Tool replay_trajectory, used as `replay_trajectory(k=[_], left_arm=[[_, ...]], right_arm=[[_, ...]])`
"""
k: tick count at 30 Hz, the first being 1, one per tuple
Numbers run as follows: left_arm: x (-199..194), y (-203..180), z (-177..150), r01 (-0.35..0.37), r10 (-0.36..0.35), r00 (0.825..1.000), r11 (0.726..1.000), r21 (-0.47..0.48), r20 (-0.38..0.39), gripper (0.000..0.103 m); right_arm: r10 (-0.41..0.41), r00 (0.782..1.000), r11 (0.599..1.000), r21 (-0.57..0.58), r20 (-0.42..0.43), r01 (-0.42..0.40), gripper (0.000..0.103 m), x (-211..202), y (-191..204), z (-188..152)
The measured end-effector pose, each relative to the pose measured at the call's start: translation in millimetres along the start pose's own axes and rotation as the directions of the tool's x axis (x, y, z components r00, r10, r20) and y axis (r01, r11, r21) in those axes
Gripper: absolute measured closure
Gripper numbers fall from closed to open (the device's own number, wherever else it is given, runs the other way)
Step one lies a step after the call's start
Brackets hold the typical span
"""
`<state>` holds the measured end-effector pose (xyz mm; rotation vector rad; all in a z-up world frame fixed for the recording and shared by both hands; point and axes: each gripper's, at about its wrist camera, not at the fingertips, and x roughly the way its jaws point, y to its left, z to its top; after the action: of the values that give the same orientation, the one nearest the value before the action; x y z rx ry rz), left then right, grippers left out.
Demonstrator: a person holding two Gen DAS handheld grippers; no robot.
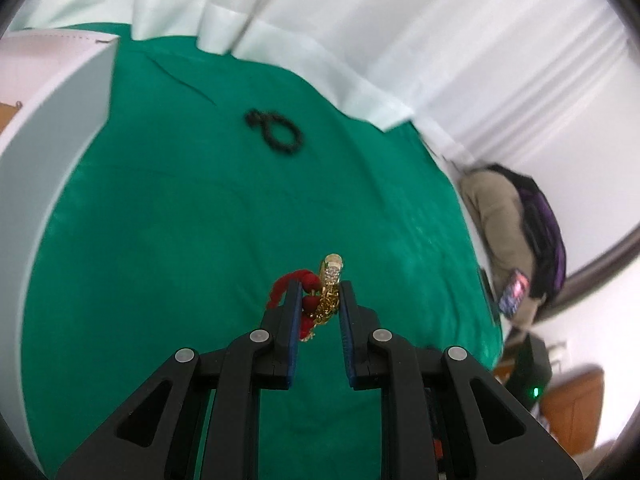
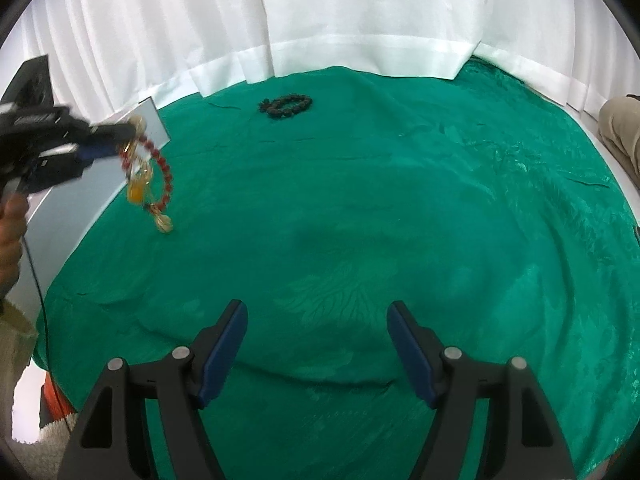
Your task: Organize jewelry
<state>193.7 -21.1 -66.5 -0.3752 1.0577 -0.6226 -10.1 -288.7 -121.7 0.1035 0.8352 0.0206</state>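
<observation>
Clamped between the blue-padded black left gripper (image 1: 320, 300) is a tangle of red-bead and gold-chain jewellery (image 1: 320, 296), lifted above the green patterned cloth (image 1: 200, 220). Nothing is held by the right gripper (image 2: 316, 316), whose jaws are spread wide. A dark beaded bracelet (image 2: 286, 105) is seen near the white curtain (image 2: 360, 8).

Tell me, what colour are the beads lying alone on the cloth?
Black or very dark: the bead bracelet on the green cloth shows best in the right wrist view.

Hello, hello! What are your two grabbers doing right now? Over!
Left gripper shut on red-and-gold jewelry bundle, lifted off green cloth. Right gripper open, empty. Dark bead bracelet still lying. Nothing blocking.
</observation>
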Motion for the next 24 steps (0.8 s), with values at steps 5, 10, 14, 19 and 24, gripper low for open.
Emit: replay_trajectory(k=[5,10,14,19,24], left_arm=[[11,17,10,-0.123,0.122,0.992,0.992,0.013,0.039,0.082],[29,71,22,-0.302,0.306,0.951,0.949,-0.088,0.048,0.044],[6,75,1,-0.289,0.298,0.952,0.95,-0.117,0.074,0.042],[-12,56,-34,-0.306,0.314,0.944,0.948,-0.081,0.104,0.021],[-15,38,-60,-0.385,0.381,0.915,0.923,0.008,0.134,0.014]], right_arm=[[0.002,1.0,1.0,0.006,-0.003,-0.001,0.029,-7,3,-5],[-0.011,1.0,1.0,0.003,0.019,0.011,0.029,-20,6,-8],[-0.03,0.999,1.0,0.009,0.025,0.03,0.029,-26,1,-14],[-0.022,1.0,1.0,0.021,-0.008,0.022,0.029,-18,1,-15],[-0.003,1.0,1.0,-0.018,-0.001,0.003,0.029,-20,15,-14]])
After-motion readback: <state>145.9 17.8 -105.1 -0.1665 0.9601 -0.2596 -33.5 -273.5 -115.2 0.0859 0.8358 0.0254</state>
